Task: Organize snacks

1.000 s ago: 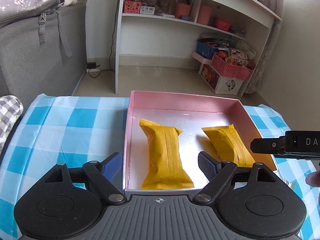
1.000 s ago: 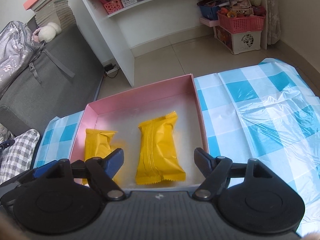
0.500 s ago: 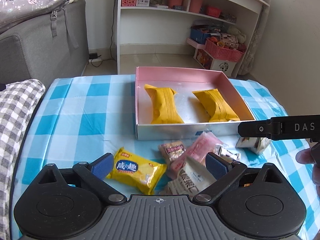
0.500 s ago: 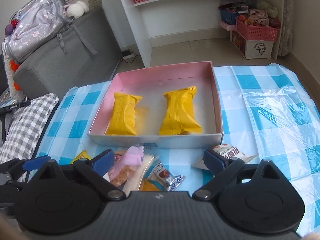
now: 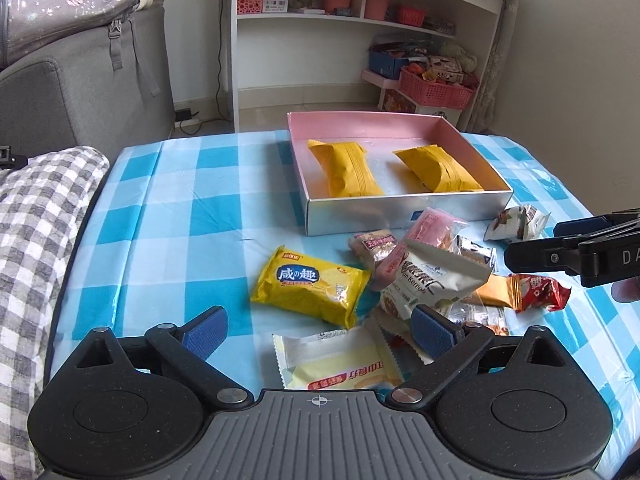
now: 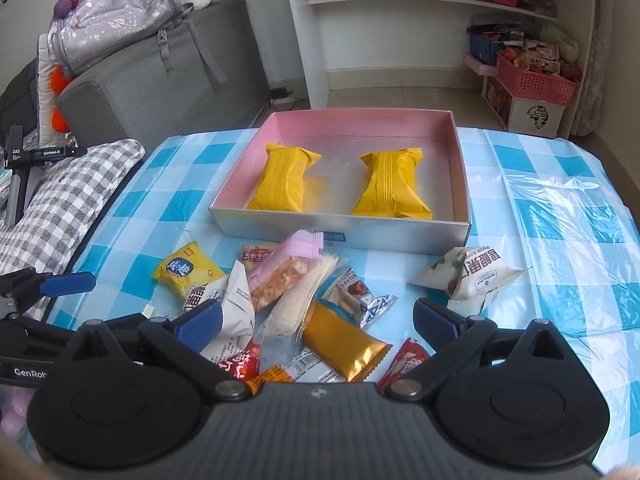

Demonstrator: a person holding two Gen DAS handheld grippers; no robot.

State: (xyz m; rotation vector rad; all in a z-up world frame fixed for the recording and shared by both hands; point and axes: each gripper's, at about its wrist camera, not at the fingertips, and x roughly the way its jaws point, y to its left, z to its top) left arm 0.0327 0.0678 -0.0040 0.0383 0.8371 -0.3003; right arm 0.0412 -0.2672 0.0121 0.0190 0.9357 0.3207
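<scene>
Over the checked tablecloth (image 5: 168,216), the left gripper (image 5: 318,330) gapes wide and holds nothing, above a pale wrapper (image 5: 340,364). Loose snacks (image 6: 304,292) lie heaped before the pink box (image 6: 462,168), which holds two yellow packets (image 6: 286,182). The right gripper (image 6: 316,320) also gapes wide, holding nothing.

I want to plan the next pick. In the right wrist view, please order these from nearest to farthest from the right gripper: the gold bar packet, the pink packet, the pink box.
1. Gold bar packet: between the open fingers of the right gripper.
2. Pink packet: farther ahead, slightly left, in the pile.
3. Pink box: farthest, behind the pile, holding two yellow packets.
</scene>
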